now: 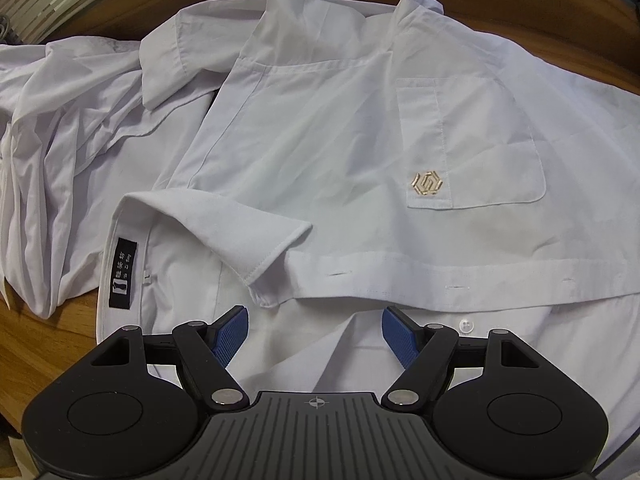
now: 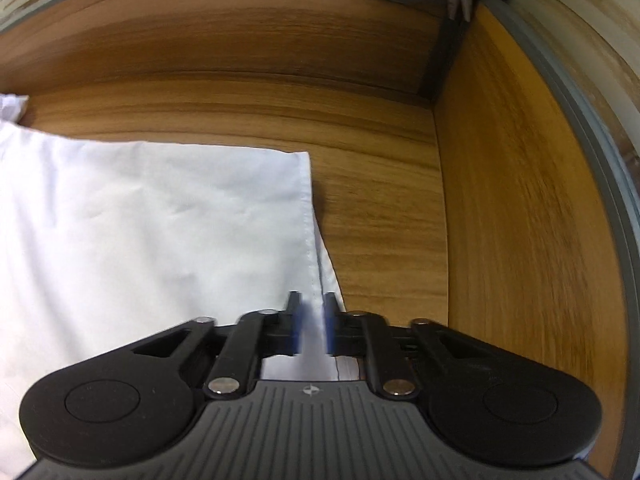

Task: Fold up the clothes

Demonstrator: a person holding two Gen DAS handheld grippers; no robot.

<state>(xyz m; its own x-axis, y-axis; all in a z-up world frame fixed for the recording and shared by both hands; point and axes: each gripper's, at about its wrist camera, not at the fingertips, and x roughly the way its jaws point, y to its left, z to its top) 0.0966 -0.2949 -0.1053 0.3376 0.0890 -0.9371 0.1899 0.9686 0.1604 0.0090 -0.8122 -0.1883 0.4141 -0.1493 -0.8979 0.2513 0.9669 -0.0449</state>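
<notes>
A white shirt (image 1: 340,140) lies spread front-up on a wooden bench (image 1: 44,344), its collar (image 1: 224,220) turned toward the left gripper's camera, with a black label (image 1: 123,274) inside the neck. A chest pocket (image 1: 480,148) carries a small gold emblem (image 1: 427,184), and the buttonhole strip runs across just ahead of the left gripper (image 1: 315,334); one white button (image 1: 464,325) shows beside its right finger. More white cloth (image 1: 60,140) is bunched at the left. The left gripper hangs over the shirt with its blue pads wide apart and nothing between them. In the right wrist view, the shirt's hem corner (image 2: 304,160) lies flat near the bench's raised side wall (image 2: 520,220). The right gripper (image 2: 313,312) is nearly closed, pinching the shirt's stitched edge (image 2: 312,248).
</notes>
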